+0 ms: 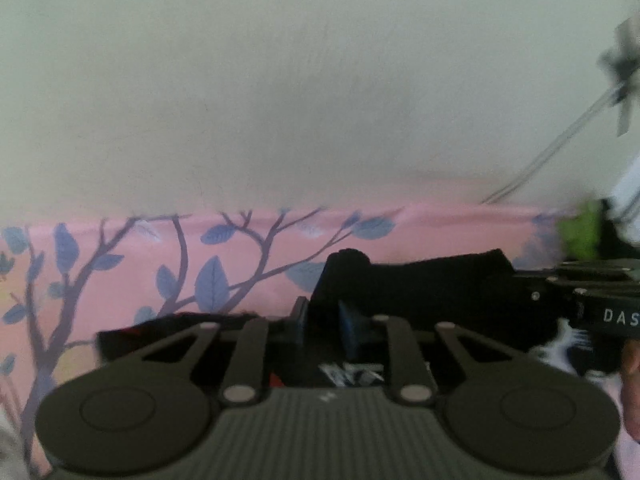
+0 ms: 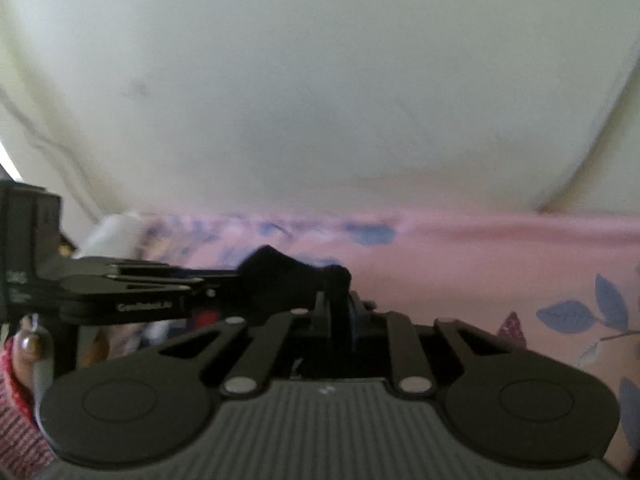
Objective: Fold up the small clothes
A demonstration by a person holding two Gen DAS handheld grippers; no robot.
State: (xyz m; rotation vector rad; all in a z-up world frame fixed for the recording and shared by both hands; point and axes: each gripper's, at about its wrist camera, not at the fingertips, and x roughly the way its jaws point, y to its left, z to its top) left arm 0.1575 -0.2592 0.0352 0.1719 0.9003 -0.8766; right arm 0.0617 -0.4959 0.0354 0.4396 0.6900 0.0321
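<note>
Both tools are pinching one black garment above a pink leaf-print bedsheet (image 1: pixel 120 264).

The left tool (image 1: pixel 324 320) and right tool (image 2: pixel 340 312) are each gripping an edge of the black garment (image 1: pixel 420 280), held between them. The bites look shallow, so the cloth could be slipping free mid-fold.

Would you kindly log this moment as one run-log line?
left gripper: shut on black garment | right gripper: shut on black garment | surface: pink leaf-print sheet

Dim, soft daylight; overall blur; fisheye bending, dark corners.
</note>
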